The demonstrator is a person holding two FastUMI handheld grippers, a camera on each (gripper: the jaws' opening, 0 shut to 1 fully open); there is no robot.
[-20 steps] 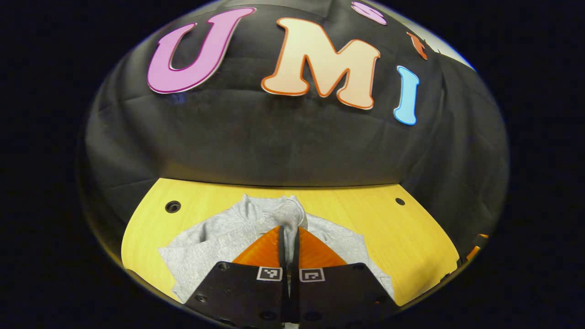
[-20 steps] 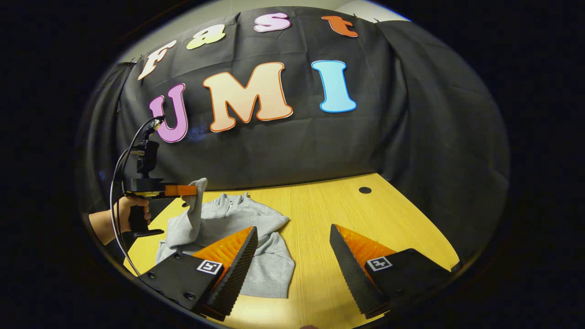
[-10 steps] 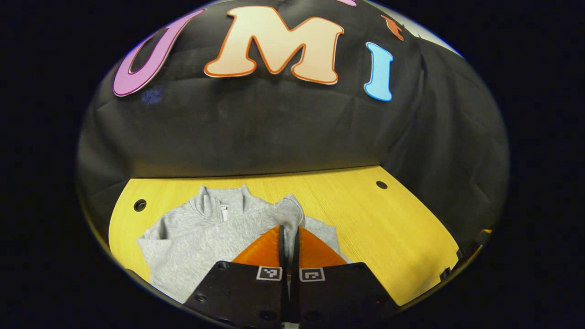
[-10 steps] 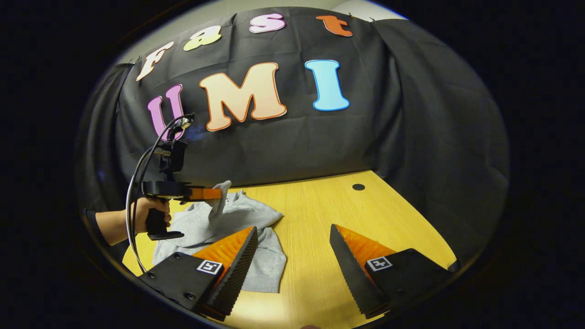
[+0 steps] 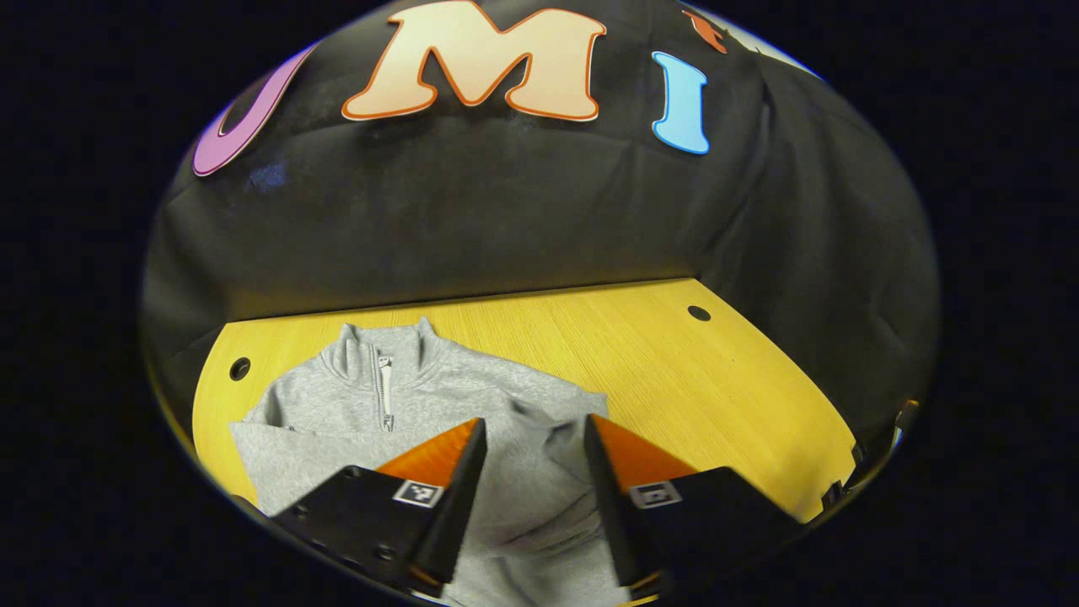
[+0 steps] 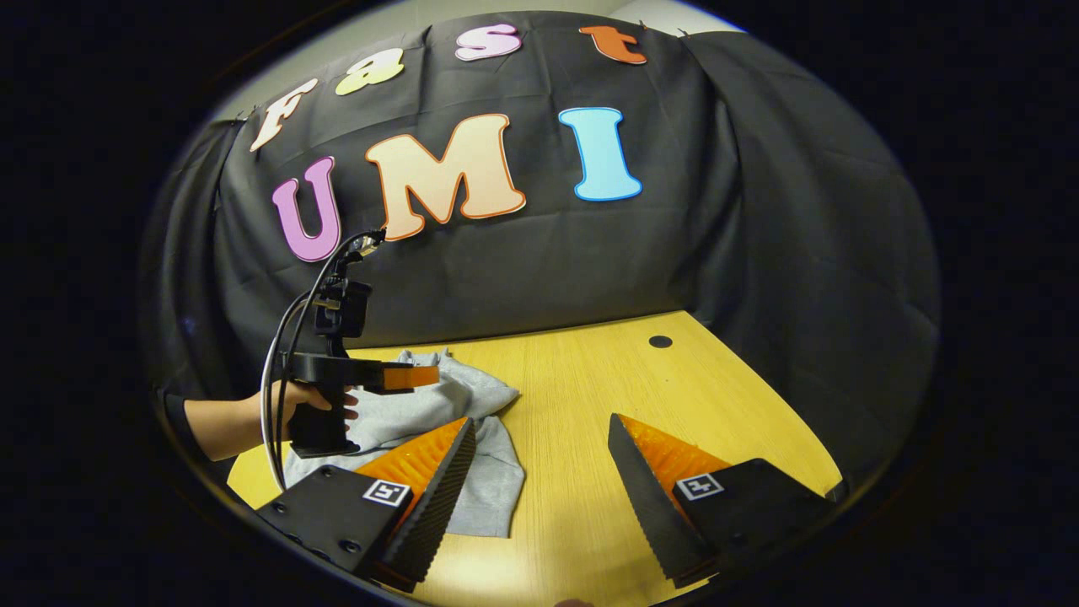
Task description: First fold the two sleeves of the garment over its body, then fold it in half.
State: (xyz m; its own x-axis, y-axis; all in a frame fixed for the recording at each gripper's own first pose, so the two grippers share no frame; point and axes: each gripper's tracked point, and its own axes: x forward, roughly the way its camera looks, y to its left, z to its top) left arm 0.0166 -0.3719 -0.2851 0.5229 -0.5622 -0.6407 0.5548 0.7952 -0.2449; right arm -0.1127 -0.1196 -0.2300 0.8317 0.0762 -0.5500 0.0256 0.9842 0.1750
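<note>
While both tools hang over the table, this is how it sits:

left gripper (image 5: 531, 438): fingers spread apart, nothing pinched between them, hovering just above the sweatshirt. In the right gripper view you can see it from the side (image 6: 434, 377) with a hand (image 6: 316, 400) wrapped round its grip.

right gripper (image 6: 539, 434): fingers wide apart too, holding nothing, over bare wood just beside the garment's edge.

sweatshirt (image 5: 438, 396): grey, zip collar, lying on the table with the collar toward the black wall. One sleeve (image 5: 548, 430) is laid across the body, its cuff end between the left fingers but loose. From the right gripper view it's at the left part of the table (image 6: 489, 480).

table (image 5: 674, 371): yellow wood, a few round holes near the back edge.
</note>
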